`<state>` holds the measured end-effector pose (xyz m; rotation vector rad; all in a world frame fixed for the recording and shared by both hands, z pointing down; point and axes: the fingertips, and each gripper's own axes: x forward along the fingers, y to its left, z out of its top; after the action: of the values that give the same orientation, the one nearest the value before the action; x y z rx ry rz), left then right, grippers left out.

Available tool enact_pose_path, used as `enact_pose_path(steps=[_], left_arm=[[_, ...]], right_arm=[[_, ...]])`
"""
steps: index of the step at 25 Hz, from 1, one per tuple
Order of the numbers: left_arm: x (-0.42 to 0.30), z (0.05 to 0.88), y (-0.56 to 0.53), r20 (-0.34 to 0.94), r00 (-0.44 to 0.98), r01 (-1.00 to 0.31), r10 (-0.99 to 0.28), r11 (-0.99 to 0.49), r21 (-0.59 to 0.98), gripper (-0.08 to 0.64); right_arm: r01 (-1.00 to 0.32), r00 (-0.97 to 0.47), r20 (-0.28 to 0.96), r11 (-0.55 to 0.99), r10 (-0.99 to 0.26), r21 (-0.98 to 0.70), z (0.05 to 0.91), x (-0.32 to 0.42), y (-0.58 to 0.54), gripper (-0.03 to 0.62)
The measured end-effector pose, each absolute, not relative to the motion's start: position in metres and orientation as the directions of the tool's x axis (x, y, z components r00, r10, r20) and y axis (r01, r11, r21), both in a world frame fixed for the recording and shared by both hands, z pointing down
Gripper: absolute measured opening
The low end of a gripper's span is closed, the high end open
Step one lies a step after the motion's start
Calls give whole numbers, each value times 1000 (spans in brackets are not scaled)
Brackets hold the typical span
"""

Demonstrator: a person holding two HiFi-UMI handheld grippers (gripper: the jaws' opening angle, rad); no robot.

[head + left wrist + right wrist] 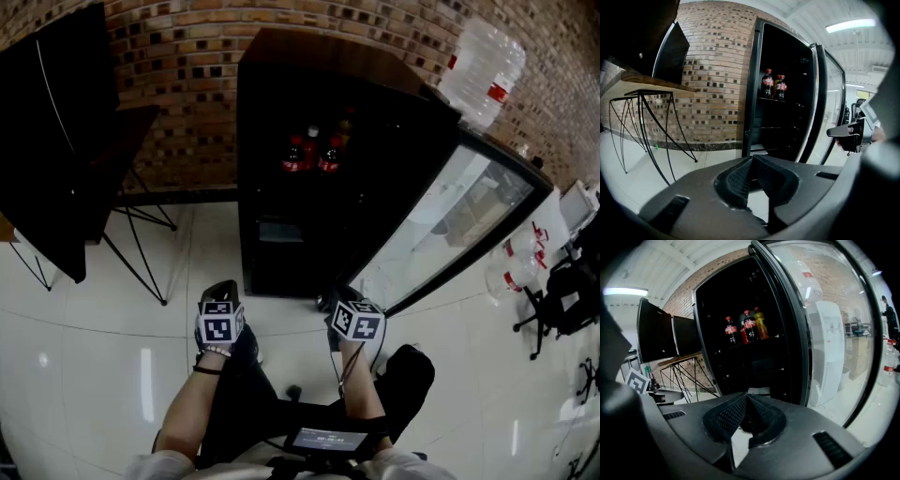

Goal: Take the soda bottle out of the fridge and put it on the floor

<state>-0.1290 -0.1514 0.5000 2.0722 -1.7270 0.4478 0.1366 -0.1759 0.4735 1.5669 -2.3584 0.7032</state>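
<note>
The black fridge (pixel 281 103) stands open in front of me. Dark cola bottles with red labels (pixel 311 153) stand together on an upper shelf. The left gripper view shows two of them (pixel 767 84), the right gripper view shows them (pixel 750 326) beside an orange bottle (pixel 761 323). My left gripper (pixel 220 292) and right gripper (pixel 334 302) hover low over the white floor, just short of the fridge's base and far below the bottles. Both have their jaws shut with nothing between them: the left gripper (pixel 752 159) and the right gripper (pixel 746 397) each close to a point.
The glass fridge door (pixel 450 225) swings out to the right. A large water jug (pixel 483 67) lies on top of the fridge. A dark table with thin wire legs (pixel 127 141) and a black screen (pixel 52 141) stand left. Water jugs (pixel 514 267) and a chair (pixel 562 291) sit far right.
</note>
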Motion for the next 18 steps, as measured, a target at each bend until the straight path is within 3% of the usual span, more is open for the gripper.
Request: enact_pose_path(steps=[2,3,6,9,14,18], left_arm=[[-127,499,-151,488,185,-983,-853,-154,104,0],[-127,499,-150,487,187,-982,-853,-155,105,0],[-128,498,-150,487,189,-982,-853,-158,105,0],[-129,500,-151,485,186,-983,-855,-158,99,0],[-127,496,-150,481,192,-981,-855,-165,98,0],[-127,496,-150,480,191,-982,-856,-163,100,0]], right_arm=[[-908,-413,406,337,-815,-247,458,136,-187,29],[-907,-418,388,351,-822,-234,447,134,-195,88],[-901,-433,312,397,-846,-174,400,127,-223,100],[-884,-467,231,449,-854,-128,344,115,-259,199],[-870,-492,157,490,-856,-54,267,97,-322,252],[-883,-450,146,463,-881,76,227,83,-370,252]])
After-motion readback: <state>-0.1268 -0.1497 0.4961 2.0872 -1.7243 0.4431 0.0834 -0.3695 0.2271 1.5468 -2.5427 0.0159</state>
